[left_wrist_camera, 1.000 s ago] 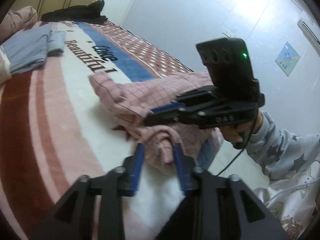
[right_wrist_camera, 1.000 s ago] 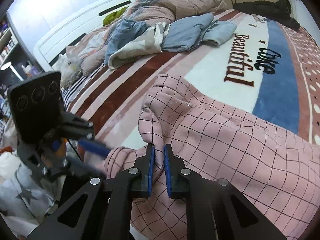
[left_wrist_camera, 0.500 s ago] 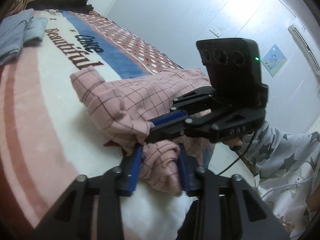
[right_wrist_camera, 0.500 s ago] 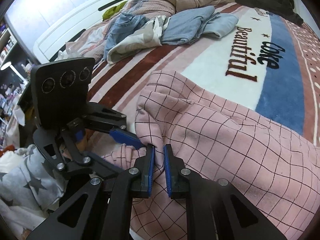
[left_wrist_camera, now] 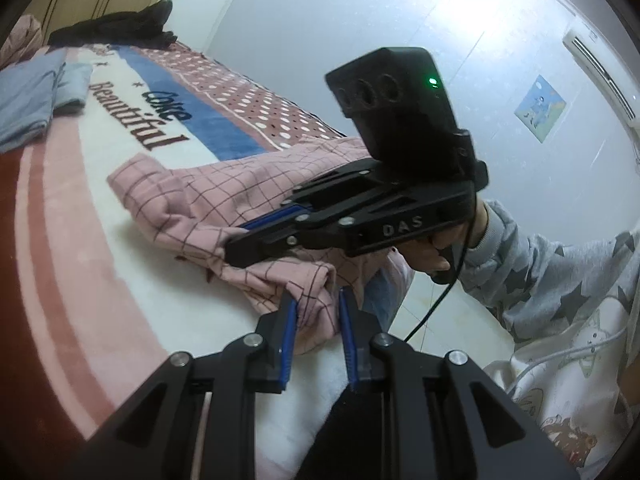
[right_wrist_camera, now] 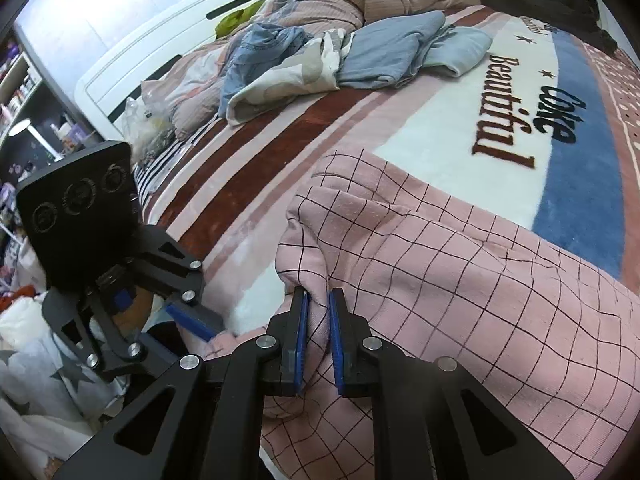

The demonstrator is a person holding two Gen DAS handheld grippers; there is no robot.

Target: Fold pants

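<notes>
Across the bed lies a plush striped blanket (right_wrist_camera: 460,120) in red, pink, white and blue, printed with dark lettering. At the left of the right wrist view, shelves of small items are too dim and blurred to make out, and a white headboard (right_wrist_camera: 168,52) is partly cut off by the frame. Beside it, heaped against the pillows, sits a pile of crumpled blue, white and brown laundry (right_wrist_camera: 328,48). Nearer the bed's edge lie the pink pants with a dark grid pattern (right_wrist_camera: 460,280), bunched up, their lower end hidden under the tools. The left gripper (left_wrist_camera: 316,312) has just been closing its blue-padded fingers (left_wrist_camera: 289,328) around a fold of the pants' hem; whether the pads press the cloth yet is hard to tell. The right gripper (right_wrist_camera: 318,320) has its fingers clamped on a ridge of the same fabric. In the left wrist view it blocks the middle of the pants. Farther right, a grey star-printed sleeve (left_wrist_camera: 560,276) runs out of frame.
</notes>
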